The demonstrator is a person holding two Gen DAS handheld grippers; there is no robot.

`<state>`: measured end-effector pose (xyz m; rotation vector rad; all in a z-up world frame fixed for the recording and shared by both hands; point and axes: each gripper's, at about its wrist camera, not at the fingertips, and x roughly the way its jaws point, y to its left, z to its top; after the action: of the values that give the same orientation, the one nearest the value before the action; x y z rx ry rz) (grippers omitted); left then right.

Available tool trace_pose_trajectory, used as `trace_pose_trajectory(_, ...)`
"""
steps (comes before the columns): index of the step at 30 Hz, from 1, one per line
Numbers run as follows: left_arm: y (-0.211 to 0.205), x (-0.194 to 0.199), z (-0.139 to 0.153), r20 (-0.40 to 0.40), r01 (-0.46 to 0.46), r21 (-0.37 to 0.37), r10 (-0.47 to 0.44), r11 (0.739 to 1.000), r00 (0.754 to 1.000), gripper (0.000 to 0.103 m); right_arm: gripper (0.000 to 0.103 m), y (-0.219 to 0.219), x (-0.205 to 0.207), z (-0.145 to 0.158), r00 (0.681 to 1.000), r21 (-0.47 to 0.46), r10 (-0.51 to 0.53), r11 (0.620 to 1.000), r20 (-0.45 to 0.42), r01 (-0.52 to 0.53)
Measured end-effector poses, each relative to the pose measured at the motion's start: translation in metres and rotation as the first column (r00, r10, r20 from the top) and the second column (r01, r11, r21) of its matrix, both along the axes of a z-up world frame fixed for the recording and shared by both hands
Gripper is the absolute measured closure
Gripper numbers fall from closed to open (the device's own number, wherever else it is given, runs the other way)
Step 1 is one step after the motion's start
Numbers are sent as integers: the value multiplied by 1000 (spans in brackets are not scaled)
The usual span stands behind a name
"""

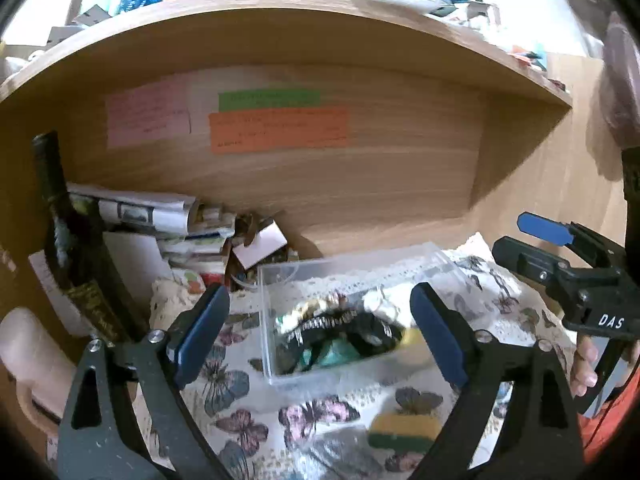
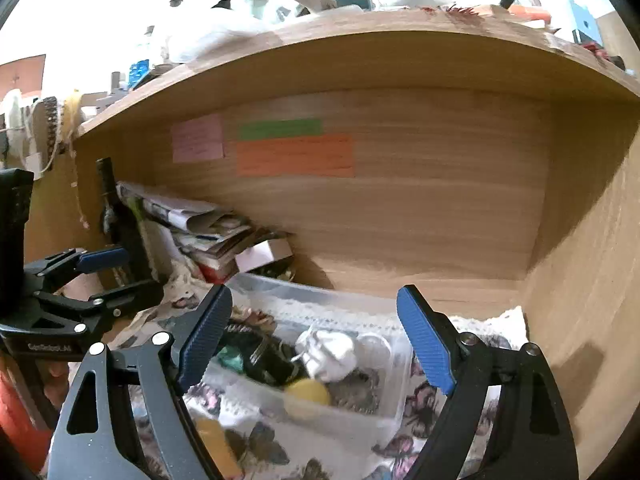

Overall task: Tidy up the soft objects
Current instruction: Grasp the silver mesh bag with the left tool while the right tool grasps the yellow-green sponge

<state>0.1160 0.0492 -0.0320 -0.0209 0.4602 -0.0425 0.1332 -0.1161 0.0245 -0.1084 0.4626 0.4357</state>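
Observation:
A clear plastic box (image 1: pixel 280 280) stands on a butterfly-print cloth (image 1: pixel 248 404) inside a wooden shelf bay. It holds black and teal fabric pieces (image 1: pixel 344 332); in the right wrist view the box (image 2: pixel 396 360) also shows a white crumpled soft thing (image 2: pixel 330 354) and a yellow ball (image 2: pixel 308 394). A yellow and green sponge (image 1: pixel 402 432) lies on the cloth in front of the box. My left gripper (image 1: pixel 320 336) is open and empty, just in front of the box. My right gripper (image 2: pixel 316 340) is open and empty above the box; it also shows at the right of the left wrist view (image 1: pixel 536 240).
A dark bottle (image 1: pixel 68 248) stands at the left with a stack of papers and magazines (image 1: pixel 160 216) beside it. Pink, green and orange notes (image 1: pixel 276 128) are stuck to the wooden back wall. The shelf's side wall (image 2: pixel 580 280) is close on the right. Clutter sits on top.

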Motion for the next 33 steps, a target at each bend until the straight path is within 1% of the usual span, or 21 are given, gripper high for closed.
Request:
trace_pose_trajectory(4, -2, -13, -13, -31, 8, -7, -8, 1000, 999, 9, 20, -4, -15, -11, 1000, 1, 10, 1000, -20, -10)
trace_pose_trajectory(8, 0, -21, -33, -97, 8, -17, -9, 1000, 995, 9, 20, -5, -30, -26, 998, 8, 34, 999, -56, -34)
trace_pose_trajectory(12, 3, -24, -56, -161, -10, -15, 8, 1000, 987, 9, 20, -1, -38, -45, 993, -13, 65, 998, -98, -67)
trace_pose_trajectory(15, 8, -26, -73, -211, -26, -38, 17, 999, 977, 9, 20, 2, -41, -63, 984, 2, 82, 997, -159, -82)
trace_pose_trajectory(17, 14, -28, -84, -235, -38, -73, 20, 997, 972, 9, 20, 6, -41, -79, 973, 18, 98, 995, -211, -97)
trace_pose_trajectory(21, 17, -32, -101, -274, -53, -105, 23, 993, 962, 9, 22, 16, -42, -101, 953, 13, 126, 992, -277, -127)
trace_pose_trajectory(23, 16, -35, -107, -289, -57, -108, 23, 993, 957, 9, 26, 20, -43, -107, 945, 9, 140, 989, -296, -144)
trace_pose_trajectory(25, 14, -37, -111, -299, -58, -109, 23, 992, 954, 10, 37, 26, -41, -113, 931, 10, 164, 985, -326, -170)
trace_pose_trajectory(26, 13, -37, -112, -306, -55, -109, 19, 993, 952, 12, 40, 28, -40, -116, 927, 7, 167, 985, -335, -175)
trace_pose_trajectory(27, 12, -37, -114, -312, -51, -109, 14, 993, 950, 14, 47, 30, -39, -119, 924, 3, 169, 984, -343, -179)
trace_pose_trajectory(28, 12, -37, -115, -319, -45, -111, 7, 993, 948, 16, 59, 32, -39, -122, 914, 2, 179, 981, -363, -192)
trace_pose_trajectory(29, 11, -36, -117, -327, -41, -116, 1, 992, 945, 17, 65, 33, -38, -124, 912, -10, 174, 982, -371, -191)
trace_pose_trajectory(30, 10, -35, -120, -338, -37, -124, -7, 992, 941, 20, 73, 35, -38, -125, 903, -15, 182, 979, -389, -203)
trace_pose_trajectory(32, 8, -32, -124, -354, -30, -136, -20, 990, 935, 25, 74, 34, -41, -123, 909, -22, 185, 978, -373, -208)
trace_pose_trajectory(33, 7, -31, -127, -361, -23, -139, -29, 990, 932, 30, 74, 34, -42, -122, 916, -32, 176, 979, -360, -201)
